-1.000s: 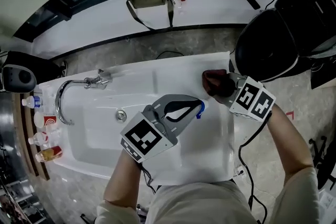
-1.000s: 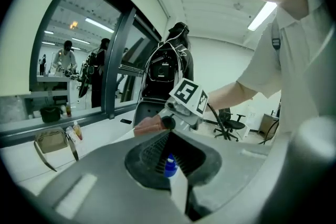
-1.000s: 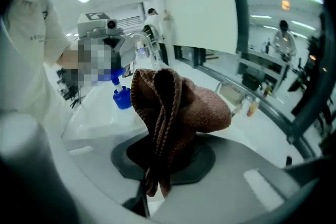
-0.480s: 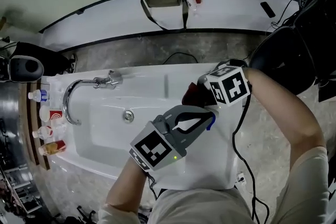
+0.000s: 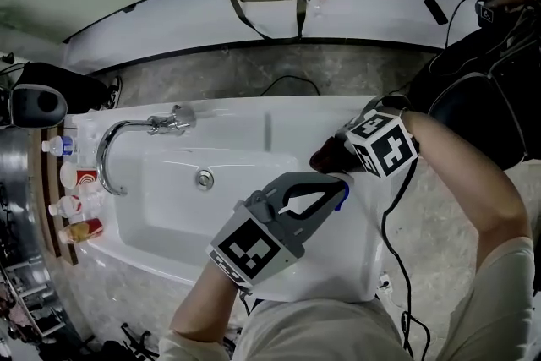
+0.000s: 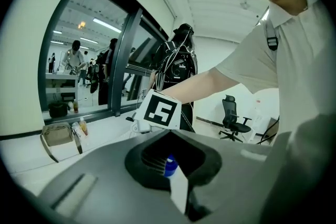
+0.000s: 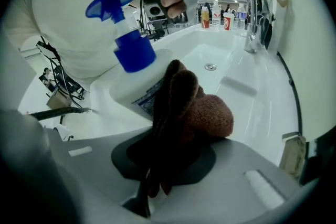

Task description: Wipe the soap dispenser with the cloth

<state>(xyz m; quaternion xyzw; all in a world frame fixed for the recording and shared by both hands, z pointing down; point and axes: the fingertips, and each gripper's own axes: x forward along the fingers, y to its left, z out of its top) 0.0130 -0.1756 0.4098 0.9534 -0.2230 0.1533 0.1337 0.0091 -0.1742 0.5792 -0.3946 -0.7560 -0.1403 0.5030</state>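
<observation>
Cloth (image 7: pixel 195 106) meets dispenser (image 7: pixel 132 87) over the near right part of a white sink (image 5: pixel 169 211), where a person works with tongs in both hands. The left gripper (image 5: pixel 314 200) is clamped on the dispenser, whose blue pump (image 5: pixel 341 197) pokes out past the jaw tips; in the left gripper view the blue top (image 6: pixel 169 165) and a strip of white bottle sit pinched between the closed-in jaws. The right gripper (image 5: pixel 340 156), coming in from the far side just beside the left one, grips the bunched brown cloth (image 5: pixel 326 156). In the right gripper view the cloth bulges out of the jaws and presses against the white bottle's side, below the pump, with the bottle tilted. A faucet (image 5: pixel 127 141) arches over the basin at the sink's left end, well apart from both tongs, and small bottles (image 5: pixel 72 203) line a shelf beyond it.
</observation>
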